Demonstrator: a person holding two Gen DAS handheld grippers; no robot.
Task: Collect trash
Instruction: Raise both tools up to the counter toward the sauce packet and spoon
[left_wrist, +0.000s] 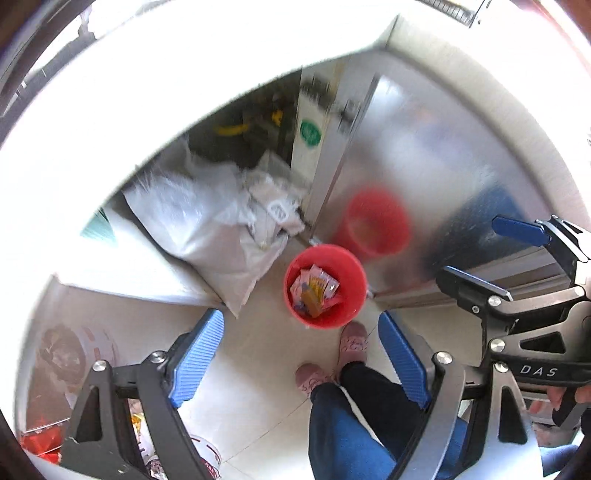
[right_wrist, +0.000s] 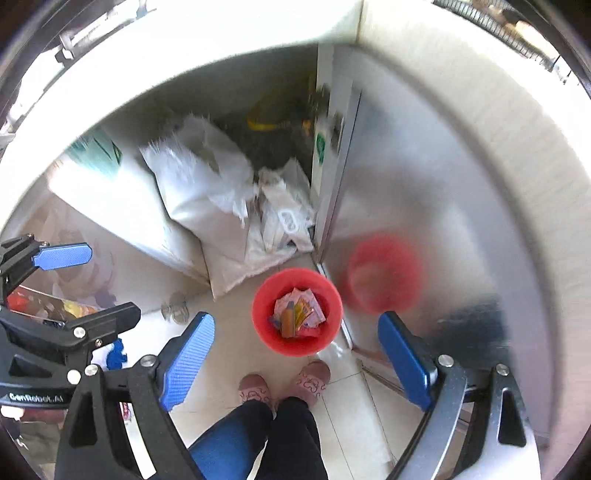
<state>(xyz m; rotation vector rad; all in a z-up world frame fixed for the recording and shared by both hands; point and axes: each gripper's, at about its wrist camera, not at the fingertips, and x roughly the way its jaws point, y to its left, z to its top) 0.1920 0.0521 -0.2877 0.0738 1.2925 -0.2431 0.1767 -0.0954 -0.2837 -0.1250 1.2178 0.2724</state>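
A red bin (left_wrist: 325, 285) stands on the tiled floor below me, also in the right wrist view (right_wrist: 297, 312). It holds several colourful wrappers (left_wrist: 316, 291) (right_wrist: 298, 314). My left gripper (left_wrist: 301, 332) is open and empty, held high above the bin. My right gripper (right_wrist: 295, 332) is open and empty too, high over the bin. Each gripper shows in the other's view, the right one (left_wrist: 517, 254) at the right edge, the left one (right_wrist: 74, 280) at the left edge.
A steel cabinet door (left_wrist: 424, 166) beside the bin reflects it. White sacks and bags (left_wrist: 221, 221) lie under the white counter (left_wrist: 110, 266). The person's pink slippers (right_wrist: 284, 384) stand just before the bin. Wrappers and a cup (left_wrist: 66, 350) lie at the lower left.
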